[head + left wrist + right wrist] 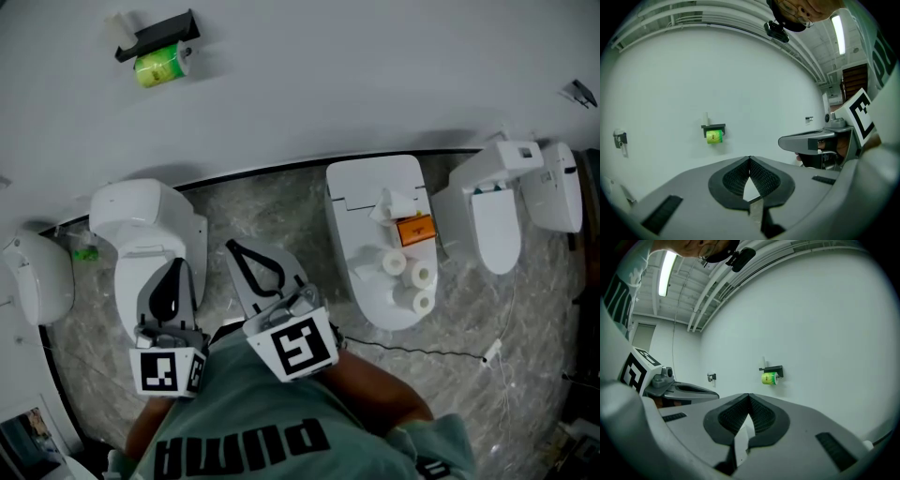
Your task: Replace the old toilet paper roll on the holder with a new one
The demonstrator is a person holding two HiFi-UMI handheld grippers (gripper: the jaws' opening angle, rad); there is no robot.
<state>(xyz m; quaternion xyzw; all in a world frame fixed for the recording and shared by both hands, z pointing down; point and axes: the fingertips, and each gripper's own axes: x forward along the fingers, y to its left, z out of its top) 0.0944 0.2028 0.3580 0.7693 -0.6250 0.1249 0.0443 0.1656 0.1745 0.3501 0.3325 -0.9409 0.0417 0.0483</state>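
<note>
A black holder (pixel 157 37) on the white wall carries a green-wrapped roll (pixel 160 67); it also shows far off as the green roll (pixel 713 136) in the left gripper view and the green roll (pixel 768 378) in the right gripper view. Three white rolls (pixel 410 278) lie on the lid of the middle toilet (pixel 366 192), next to an orange packet (pixel 414 230). My left gripper (pixel 175 266) and right gripper (pixel 232 248) are held side by side low in the head view, well short of the wall. Both the left gripper (pixel 750 160) and the right gripper (pixel 749 396) are shut, tips touching, with nothing between them.
Several white toilets stand in a row along the wall: one under my left gripper (pixel 141 220), others at the right (pixel 495 216) and far left (pixel 37 277). A thin cable (pixel 422 352) runs over the marbled floor. A small fixture (pixel 619 138) hangs on the wall left of the holder.
</note>
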